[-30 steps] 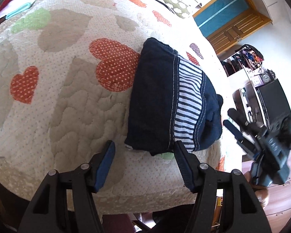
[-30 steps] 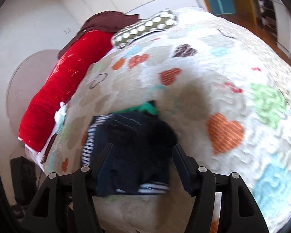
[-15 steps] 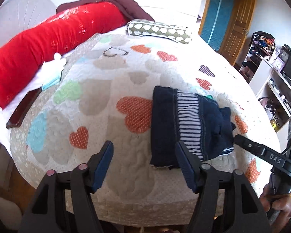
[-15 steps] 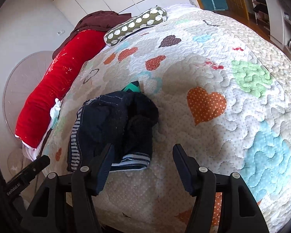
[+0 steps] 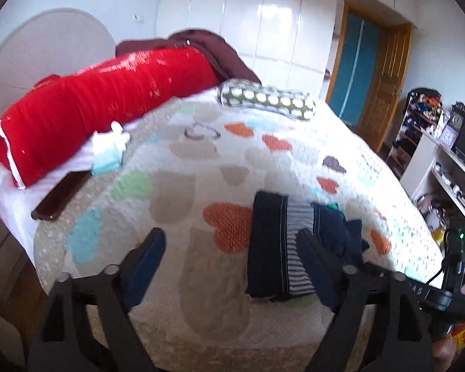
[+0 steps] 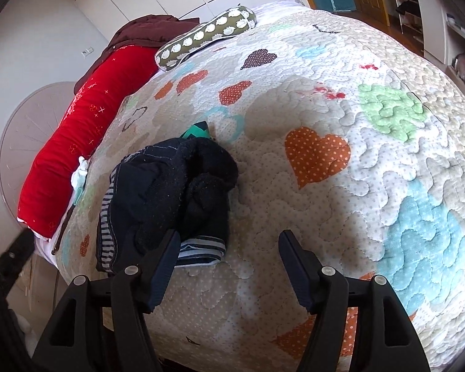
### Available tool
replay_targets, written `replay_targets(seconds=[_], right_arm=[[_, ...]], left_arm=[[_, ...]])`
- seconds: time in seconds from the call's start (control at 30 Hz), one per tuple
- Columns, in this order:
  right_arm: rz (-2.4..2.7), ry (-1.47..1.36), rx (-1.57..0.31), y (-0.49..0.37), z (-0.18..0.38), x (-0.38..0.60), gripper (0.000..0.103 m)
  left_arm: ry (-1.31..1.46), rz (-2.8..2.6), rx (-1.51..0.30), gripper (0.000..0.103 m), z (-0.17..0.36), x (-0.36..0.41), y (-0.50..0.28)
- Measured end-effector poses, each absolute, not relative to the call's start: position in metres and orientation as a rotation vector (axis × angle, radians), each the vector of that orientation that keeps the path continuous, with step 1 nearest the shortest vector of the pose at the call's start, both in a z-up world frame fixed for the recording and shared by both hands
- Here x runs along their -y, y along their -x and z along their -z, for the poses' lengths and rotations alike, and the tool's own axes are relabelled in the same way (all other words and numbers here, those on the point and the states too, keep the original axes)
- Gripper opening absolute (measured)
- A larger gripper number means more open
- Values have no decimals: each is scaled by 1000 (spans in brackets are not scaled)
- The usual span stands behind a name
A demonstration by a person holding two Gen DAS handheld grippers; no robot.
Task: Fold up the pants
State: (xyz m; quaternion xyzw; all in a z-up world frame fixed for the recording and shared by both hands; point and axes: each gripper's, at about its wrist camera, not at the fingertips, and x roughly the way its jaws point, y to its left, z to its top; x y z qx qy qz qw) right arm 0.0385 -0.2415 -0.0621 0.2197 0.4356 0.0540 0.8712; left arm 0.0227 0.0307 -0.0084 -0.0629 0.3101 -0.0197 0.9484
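The dark navy pants (image 5: 272, 245) lie folded into a compact bundle with a striped lining band showing, on the heart-patterned quilt (image 5: 201, 167) near the bed's front edge. In the right wrist view the bundle (image 6: 170, 195) is rumpled on top, with a green scrap at its far edge. My left gripper (image 5: 232, 248) is open and empty, pulled back above the bed edge, its right finger in front of the bundle. My right gripper (image 6: 229, 254) is open and empty, just right of the bundle; its body (image 5: 443, 294) shows at the left wrist view's right edge.
A long red bolster (image 5: 102, 105) and a dotted green pillow (image 5: 263, 99) lie at the head of the bed. A dark flat phone-like object (image 5: 59, 198) and a white-teal cloth (image 5: 108, 152) lie at the left. Shelves (image 5: 449, 167) and a door stand at the right.
Both grippers have drawn back and up from the pants. The bundle now lies free on the quilt; the right gripper no longer straddles it.
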Motion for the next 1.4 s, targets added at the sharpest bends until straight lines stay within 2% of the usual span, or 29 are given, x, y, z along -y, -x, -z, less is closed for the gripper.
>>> replay_targets(seconds=[0.07,0.23,0.43,0.5,0.53,0.93,1.2,1.4], right_arm=[[-111,-460,-913,-38,62,240,71],[-111,-476,-915,-35,61,241,71],[-107,-489,-915,-29,58,245,71],[-111,-493,-909,-28,56,245,71],[-114,-493,-905,-27,54,245,71],[-116,-468,-886,-21,39,243,71],[-97,-413,-951,-33,60,234,71],[-106,-358,-959,-56,55,220,71]], left_arm=[[136,23,-599,96,3,-33,-20],[185,-3,-616,96,-2,-43,-26],[212,-60,-540,96,-19,-52,-13],[214,-60,-520,98,-27,-53,-11],[216,-51,-521,103,-30,-52,-11],[390,19,-803,103,16,-77,-51],[408,-27,-883,103,54,-103,-79],[418,-32,-934,103,72,-107,-108]])
